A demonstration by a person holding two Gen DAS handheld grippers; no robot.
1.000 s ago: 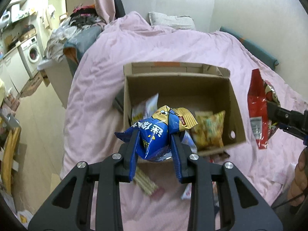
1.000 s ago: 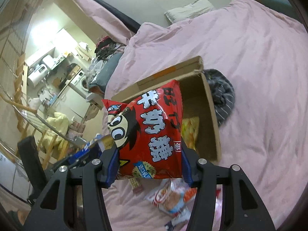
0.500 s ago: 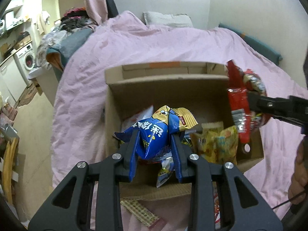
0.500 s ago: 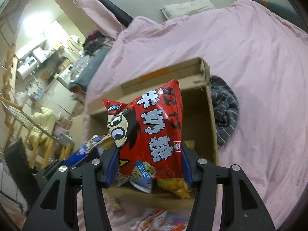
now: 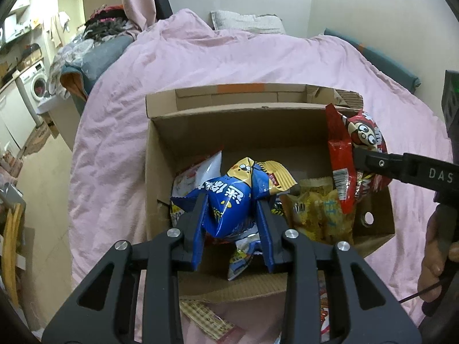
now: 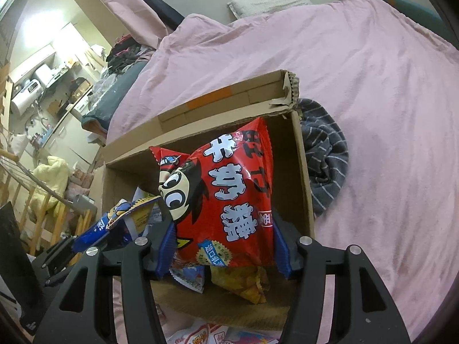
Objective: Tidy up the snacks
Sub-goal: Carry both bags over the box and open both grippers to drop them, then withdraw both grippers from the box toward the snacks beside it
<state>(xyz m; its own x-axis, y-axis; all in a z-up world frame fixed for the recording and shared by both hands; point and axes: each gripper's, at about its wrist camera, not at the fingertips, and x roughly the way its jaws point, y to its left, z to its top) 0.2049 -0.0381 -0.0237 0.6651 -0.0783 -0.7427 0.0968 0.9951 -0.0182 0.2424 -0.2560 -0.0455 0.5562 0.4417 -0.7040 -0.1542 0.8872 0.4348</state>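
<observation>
— Two bags up in the air?
— Yes. The left gripper (image 5: 232,215) pinches a blue snack bag (image 5: 229,200), the right gripper (image 6: 223,246) a red candy bag (image 6: 226,200), jaws just loosening, both over the cardboard box (image 5: 160,154) on the pink bed (image 5: 229,57).

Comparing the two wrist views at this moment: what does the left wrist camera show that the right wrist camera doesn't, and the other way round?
Left wrist view only: a washing machine at the far left, a hand on the right gripper's handle, and a hole in the box's right wall.

Right wrist view only: a striped grey cloth against the box's right side, and a wooden rack at the left.

Both: the cardboard box on the pink duvet, the blue bag in the left gripper, and the red bag between the right gripper's fingers.
</observation>
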